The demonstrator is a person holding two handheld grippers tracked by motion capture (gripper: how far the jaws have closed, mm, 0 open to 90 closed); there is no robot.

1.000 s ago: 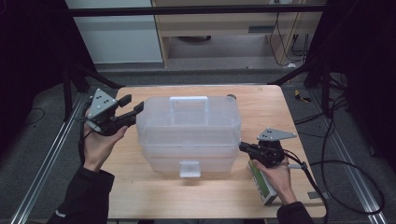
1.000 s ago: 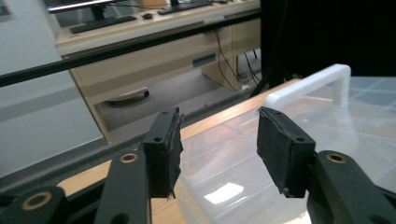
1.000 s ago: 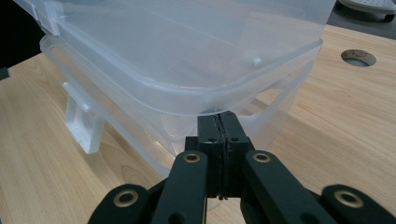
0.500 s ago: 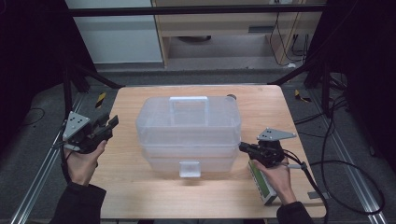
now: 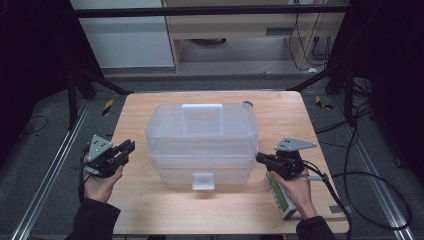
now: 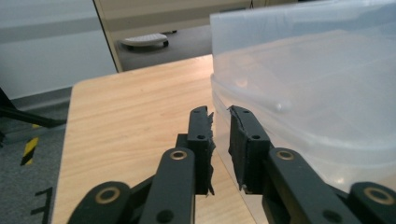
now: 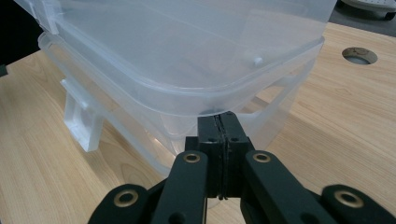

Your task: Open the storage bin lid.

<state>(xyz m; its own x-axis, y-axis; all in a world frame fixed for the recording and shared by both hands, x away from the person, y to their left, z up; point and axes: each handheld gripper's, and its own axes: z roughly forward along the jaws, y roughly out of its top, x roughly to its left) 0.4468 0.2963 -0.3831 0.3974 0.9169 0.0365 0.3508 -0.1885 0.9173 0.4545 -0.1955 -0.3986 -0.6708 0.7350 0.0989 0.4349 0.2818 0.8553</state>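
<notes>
A clear plastic storage box [image 5: 200,135] with a lid and a top handle [image 5: 201,116] stands in the middle of the wooden table [image 5: 280,115]. My left gripper [image 5: 129,147] hangs low by the table's left edge, a short way off the box's left side. Its jaws have just been closing; in the left gripper view, the left gripper [image 6: 220,112] keeps a narrow gap with nothing in it, the box [image 6: 317,84] to its right. My right gripper [image 5: 259,157] is shut, its tips at the box's right side. In the right gripper view, the right gripper [image 7: 219,115] sits just under the lid rim of the box [image 7: 177,51].
The box's front latch [image 5: 203,181] faces the person. A green-and-white device [image 5: 281,200] lies under the right hand near the front right edge. A cable hole [image 7: 359,55] is in the tabletop behind the box. Cables trail off the table's right side.
The left gripper came down and outward from beside the box's upper left to the table's left edge, and its jaws narrowed. The right gripper stayed put.
</notes>
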